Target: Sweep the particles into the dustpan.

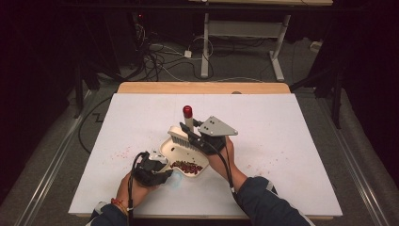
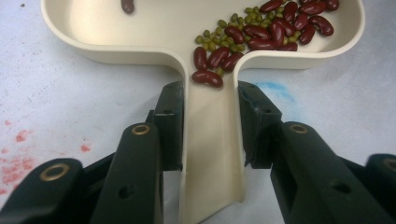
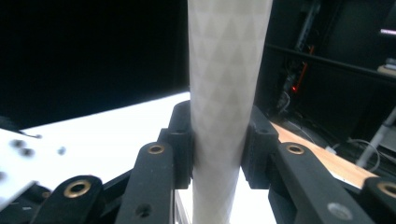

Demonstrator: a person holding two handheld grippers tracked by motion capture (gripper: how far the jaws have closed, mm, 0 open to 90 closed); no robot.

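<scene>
1. A person sits at a white tabletop (image 1: 282, 141) and holds a black two-jaw claw in each hand; both forearms come in from the near edge.
2. The left claw (image 2: 210, 123) is clamped on the handle of a cream dustpan (image 2: 140, 42). One jaw presses each side of the handle, which runs straight out between them.
3. The dustpan's pan lies flat on the tabletop just ahead of the left claw.
4. Dark red kidney beans (image 2: 275, 28) and small green mung beans (image 2: 219, 35) are heaped in the pan, ahead and to the right of the left claw. A few red beans spill into the mouth of the handle, just beyond the jaw tips.
5. One lone red bean (image 2: 127, 5) lies at the far left of the pan.
6. The right claw (image 3: 217, 140) is clamped on the pale, patterned handle of a brush (image 1: 184, 136), which stands upright between its jaws.
7. In the high view the brush's bristle head sits over the far edge of the dustpan, left of the right claw (image 1: 200, 136), and its red-capped handle end rises just beyond that claw.
8. Reddish specks (image 1: 123, 151) dot the tabletop left of the left claw (image 1: 157, 162).
</scene>
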